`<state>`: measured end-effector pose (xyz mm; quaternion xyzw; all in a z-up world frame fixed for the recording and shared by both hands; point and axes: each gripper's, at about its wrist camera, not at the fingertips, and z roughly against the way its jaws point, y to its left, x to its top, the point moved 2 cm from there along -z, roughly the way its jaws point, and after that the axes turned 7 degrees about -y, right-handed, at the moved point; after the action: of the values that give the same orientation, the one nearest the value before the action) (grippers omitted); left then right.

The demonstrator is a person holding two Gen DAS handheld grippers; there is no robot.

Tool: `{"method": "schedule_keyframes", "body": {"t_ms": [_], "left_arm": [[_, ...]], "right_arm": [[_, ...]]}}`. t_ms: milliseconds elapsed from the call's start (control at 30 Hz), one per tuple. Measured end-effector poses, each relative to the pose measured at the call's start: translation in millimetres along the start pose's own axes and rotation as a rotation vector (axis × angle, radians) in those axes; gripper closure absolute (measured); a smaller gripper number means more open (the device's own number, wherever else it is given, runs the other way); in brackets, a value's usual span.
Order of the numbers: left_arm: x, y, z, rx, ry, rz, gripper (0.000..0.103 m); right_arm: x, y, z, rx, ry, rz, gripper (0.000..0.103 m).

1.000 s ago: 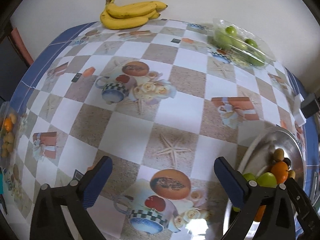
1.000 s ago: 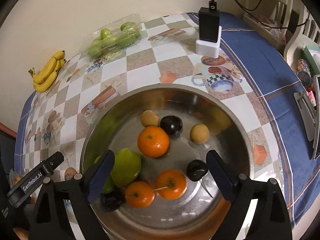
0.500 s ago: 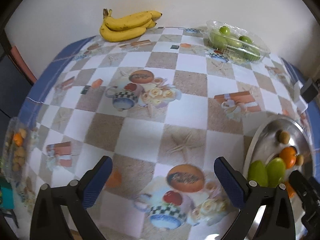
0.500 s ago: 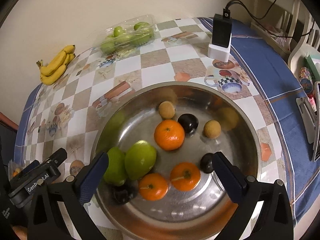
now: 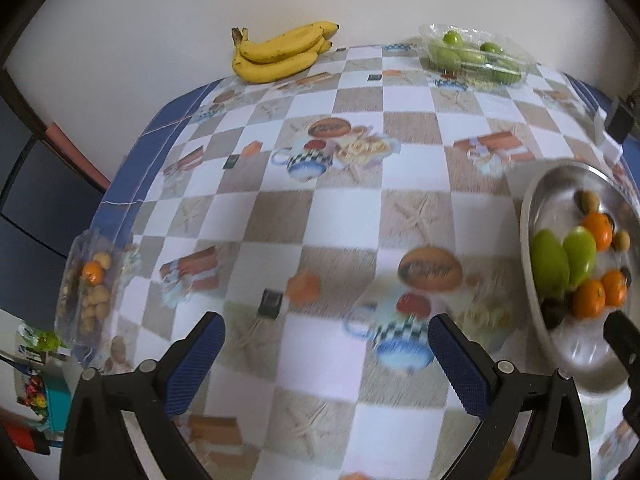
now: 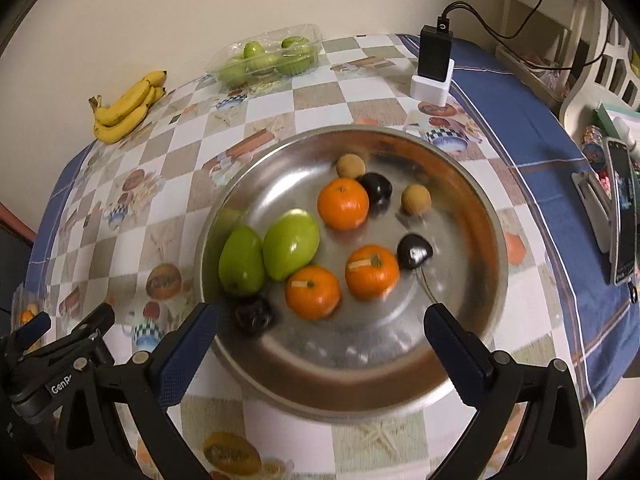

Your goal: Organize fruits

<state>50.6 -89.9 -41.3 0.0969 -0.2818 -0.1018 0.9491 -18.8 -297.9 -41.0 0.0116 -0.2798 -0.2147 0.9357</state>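
Three oranges [image 6: 343, 204], two green mangoes [image 6: 291, 246], three dark plums [image 6: 415, 251] and two small brown fruits [image 6: 416, 199] lay in the steel bowl [image 6: 472, 332] on the checkered tablecloth [image 5: 280, 208]. The right gripper [image 6: 320, 340] hung above the bowl's near rim, its jaws having just opened wide, with nothing between them. The left gripper [image 5: 326, 344] hovered over bare cloth beside the bowl, jaws apart and empty. A banana bunch [image 5: 280, 50] and a clear tray of green fruit [image 5: 476, 56] sat by the wall.
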Motion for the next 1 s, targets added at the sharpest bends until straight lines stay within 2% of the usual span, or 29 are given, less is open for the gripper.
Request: {"method": "schedule_keyframes", "body": {"t_ms": [467, 1000], "left_arm": [[-34.8, 24.6, 20.8, -0.019, 0.029, 0.027, 0.0], [-41.6, 33.4, 31.9, -0.077, 0.019, 0.06, 0.0]], "right_arm": [[-31.5, -7.2, 22.0, -0.006, 0.025, -0.014, 0.0], [-41.8, -6.7, 37.7, -0.028, -0.008, 0.007, 0.0]]}}
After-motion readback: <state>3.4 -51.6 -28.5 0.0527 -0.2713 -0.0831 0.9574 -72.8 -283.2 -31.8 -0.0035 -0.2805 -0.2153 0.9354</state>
